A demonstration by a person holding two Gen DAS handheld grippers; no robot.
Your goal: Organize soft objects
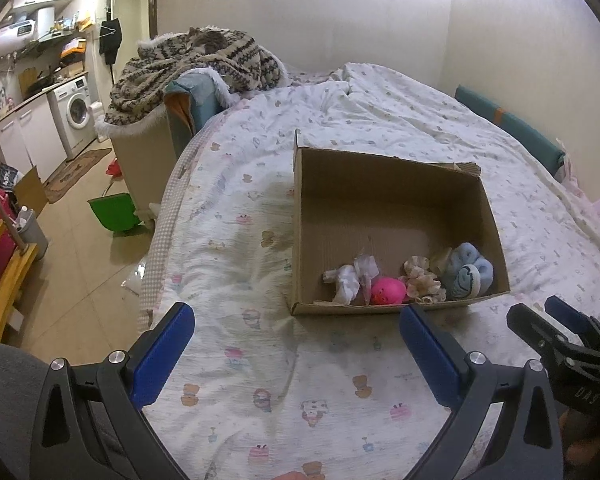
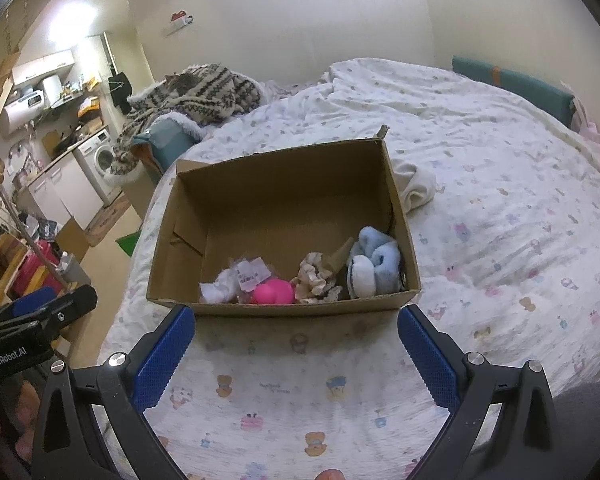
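Bed (image 1: 380, 360): a wide mattress under a white sheet printed with small bears and cakes; everything below sits on it.
Cardboard box (image 2: 292, 308): open at the top, resting on the sheet just ahead of both grippers, its near wall facing them.
Left gripper (image 1: 296, 356): blue-padded fingers (image 1: 164, 356) spread wide, nothing between them but bare sheet; the right-hand finger's tip is just short of the box's near wall.
Right gripper (image 2: 296, 356): fingers (image 2: 428, 356) equally wide apart, empty, hovering low with both tips close to the box's front edge.
Blue-and-white plush (image 2: 374, 266): bundled in the near right corner of the box, against the right wall.
Cream scrunchie (image 2: 316, 282): ruffled, just left of the blue plush along the near wall.
Pink toy (image 2: 274, 292): round, bright, between the scrunchie and the white item.
White soft item (image 2: 224, 286): crumpled, with a printed label and clear wrapping on top, leftmost in the row.
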